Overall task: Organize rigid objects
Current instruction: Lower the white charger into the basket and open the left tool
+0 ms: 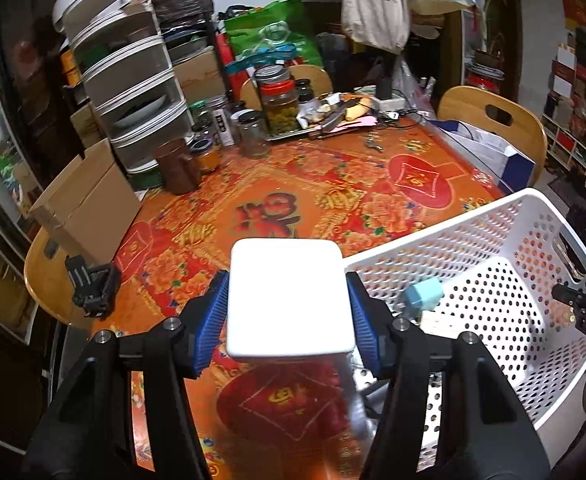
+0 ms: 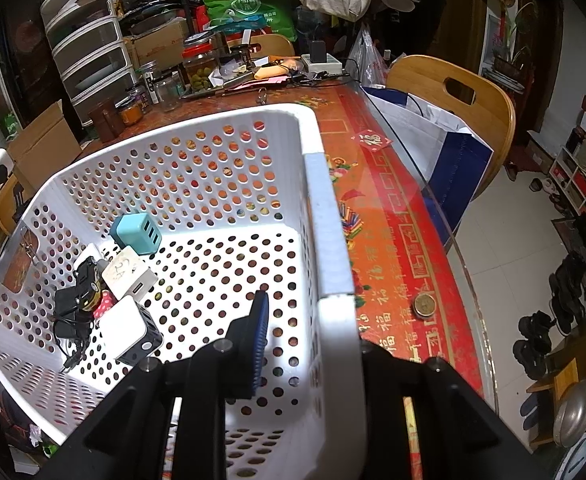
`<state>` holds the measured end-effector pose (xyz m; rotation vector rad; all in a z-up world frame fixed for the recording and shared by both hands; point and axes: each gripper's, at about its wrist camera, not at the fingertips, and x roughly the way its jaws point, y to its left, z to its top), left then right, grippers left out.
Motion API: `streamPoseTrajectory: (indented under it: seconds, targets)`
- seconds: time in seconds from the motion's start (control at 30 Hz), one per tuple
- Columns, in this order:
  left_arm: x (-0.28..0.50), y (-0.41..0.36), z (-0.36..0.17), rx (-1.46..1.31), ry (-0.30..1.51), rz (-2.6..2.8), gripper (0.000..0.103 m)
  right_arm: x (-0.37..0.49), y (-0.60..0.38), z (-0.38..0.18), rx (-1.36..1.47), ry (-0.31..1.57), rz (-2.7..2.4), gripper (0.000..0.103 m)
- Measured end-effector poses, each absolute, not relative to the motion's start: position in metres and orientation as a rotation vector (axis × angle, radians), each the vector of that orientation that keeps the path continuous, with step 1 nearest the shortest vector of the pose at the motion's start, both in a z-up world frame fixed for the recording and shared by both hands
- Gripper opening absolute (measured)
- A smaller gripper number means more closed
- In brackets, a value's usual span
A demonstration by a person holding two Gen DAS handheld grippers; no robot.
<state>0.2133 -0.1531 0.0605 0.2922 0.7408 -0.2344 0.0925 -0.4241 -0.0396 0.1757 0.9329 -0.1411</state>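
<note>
- A smooth white box (image 1: 291, 298), rectangular with rounded corners, is clamped between the ribbed blue pads (image 1: 216, 322) of the left hand-held gripper (image 1: 291, 320); it is held above the desk (image 1: 253, 184), just left of the basket (image 1: 493, 280).
- The desk is covered by a glossy red and orange cloth printed with flowers and gold characters, under a clear sheet.
- The basket is white rigid plastic, its walls and floor perforated with round holes, with a slot handle in one end wall.
- The right hand-held gripper (image 2: 313, 344) is closed on the basket's smooth rim (image 2: 333, 280): one ribbed blue pad (image 2: 259, 340) is seen inside the wall, the other finger is hidden outside it.
- In the basket's left part a cluster of small hard items is seen: a teal cube charger (image 2: 136, 233) with three ports, a cream charger (image 2: 129, 276) with handwriting on top, a white cube (image 2: 127, 330) with a dark face, and a black adapter (image 2: 73, 304) with a tangled cord.
- A black plastic clip (image 1: 93, 286) lies on the desk's left edge, well apart from the box.
- A round brass-coloured coin (image 2: 424, 305) lies on the cloth right of the basket.
- Glass jars (image 1: 279, 100), some with metal lids, stand at the far side of the desk.
</note>
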Motion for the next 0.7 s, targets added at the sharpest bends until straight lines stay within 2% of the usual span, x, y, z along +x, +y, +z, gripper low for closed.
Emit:
streamPoseTrajectory:
  seconds: [0.4,0.7]
  targets:
    - [0.2,-0.204,0.054,0.35,0.762,-0.325,0.054,0.092,-0.425,-0.039,0.176,0.931,-0.137,0.024]
    - [0.207,-0.277,-0.005,0.458,0.986,-0.483,0.053,0.092,-0.424,-0.039,0.173,0.933,-0.136,0.024]
